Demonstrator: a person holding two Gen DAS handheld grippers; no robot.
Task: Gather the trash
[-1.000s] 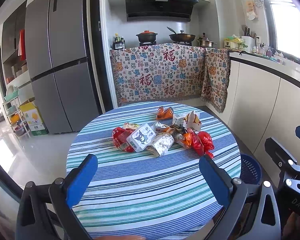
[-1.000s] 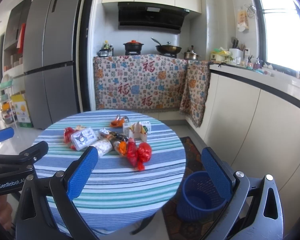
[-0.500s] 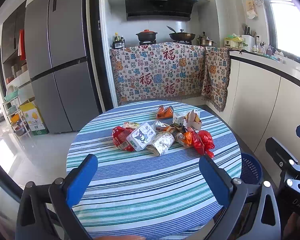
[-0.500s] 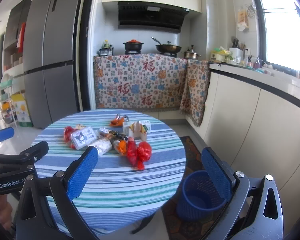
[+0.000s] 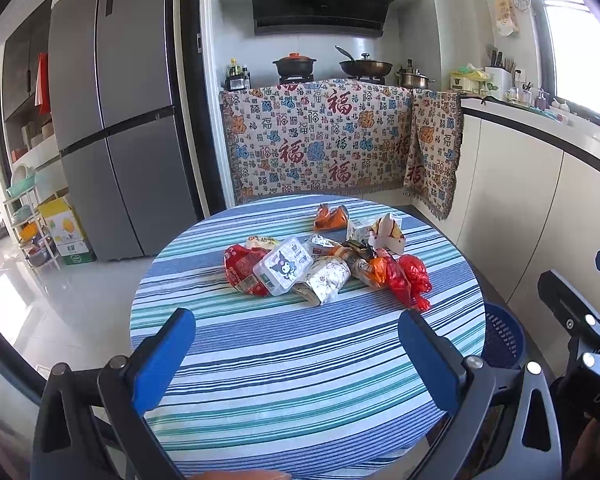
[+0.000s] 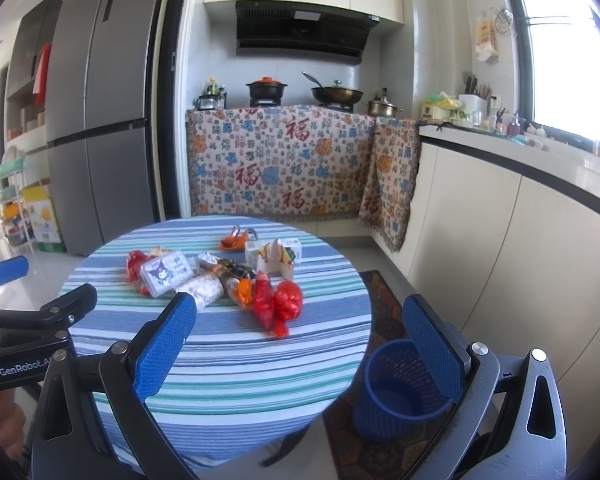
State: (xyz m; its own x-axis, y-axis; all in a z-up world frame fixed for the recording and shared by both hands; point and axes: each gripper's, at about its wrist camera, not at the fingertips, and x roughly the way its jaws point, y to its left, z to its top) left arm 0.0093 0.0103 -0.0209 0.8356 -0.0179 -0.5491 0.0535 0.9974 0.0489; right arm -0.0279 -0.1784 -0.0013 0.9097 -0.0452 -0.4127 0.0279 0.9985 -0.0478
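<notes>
A pile of trash lies on the round striped table: a red wrapper, a clear box with a cartoon print, a silver wrapper, a red plastic bag, an orange wrapper and a torn white carton. The red bag and the box also show in the right wrist view. A blue mesh bin stands on the floor right of the table. My left gripper is open and empty above the table's near edge. My right gripper is open and empty, farther right.
A grey fridge stands at the back left. A stove counter draped with patterned cloth is behind the table. White cabinets run along the right. A patterned mat lies under the bin.
Both grippers have drifted slightly forward and up; the table and trash sit a little lower and nearer in view. Nothing was grasped or moved.
</notes>
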